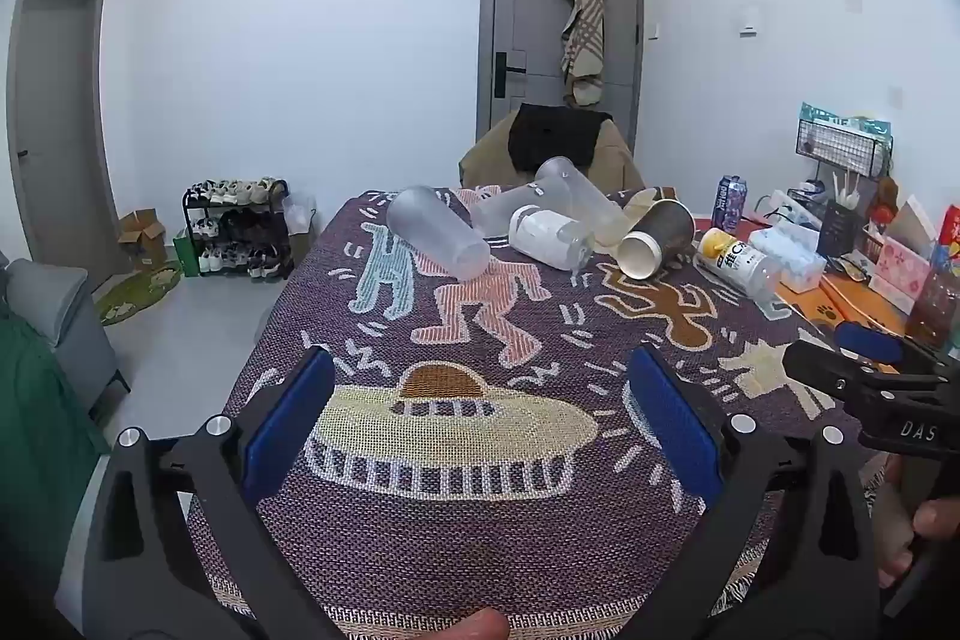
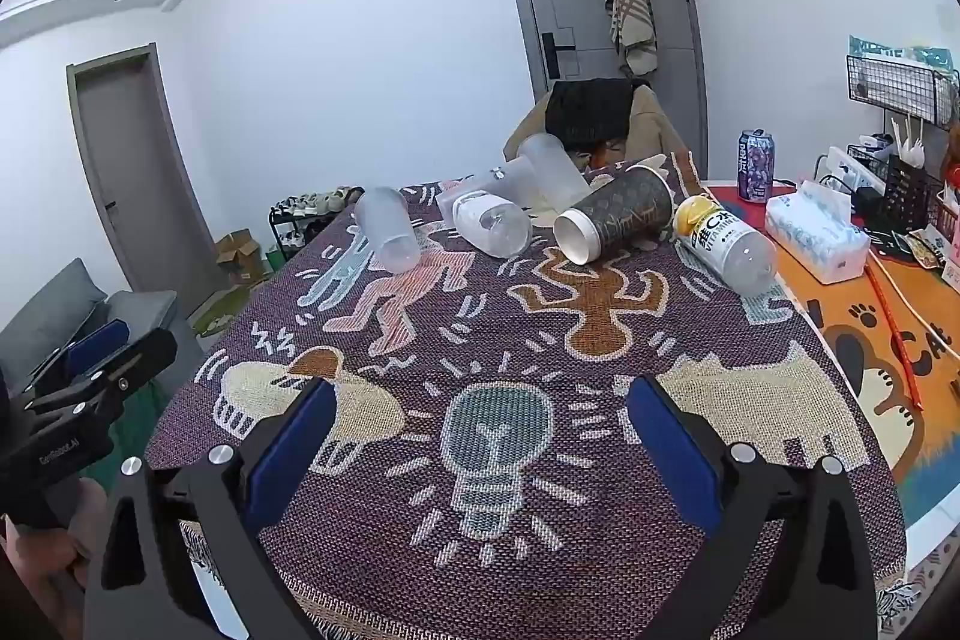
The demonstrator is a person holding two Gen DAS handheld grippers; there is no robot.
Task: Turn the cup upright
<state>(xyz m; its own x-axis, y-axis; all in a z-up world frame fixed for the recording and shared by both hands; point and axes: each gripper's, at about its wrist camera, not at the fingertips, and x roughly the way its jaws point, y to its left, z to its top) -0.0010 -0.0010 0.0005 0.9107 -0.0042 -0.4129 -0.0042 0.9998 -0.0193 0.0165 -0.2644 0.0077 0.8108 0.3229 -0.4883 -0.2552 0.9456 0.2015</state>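
Observation:
Several cups lie on their sides at the far end of the patterned cloth (image 1: 480,520). A frosted plastic cup (image 1: 435,232) (image 2: 387,229) lies at the left. A white-sleeved clear cup (image 1: 549,238) (image 2: 492,223) lies in the middle, with more frosted cups (image 1: 576,196) (image 2: 549,172) behind it. A brown paper cup (image 1: 657,238) (image 2: 618,214) lies with its white base toward me. My left gripper (image 1: 480,424) is open and empty over the near cloth. My right gripper (image 2: 480,442) is open and empty, also near me, to the right of the left one.
A yellow-capped vitamin bottle (image 1: 735,259) (image 2: 726,241) lies right of the cups. A drink can (image 2: 756,166), a tissue pack (image 2: 816,232), boxes and a wire rack (image 1: 843,142) crowd the table's right side. A chair with a jacket (image 2: 591,112) stands behind the table.

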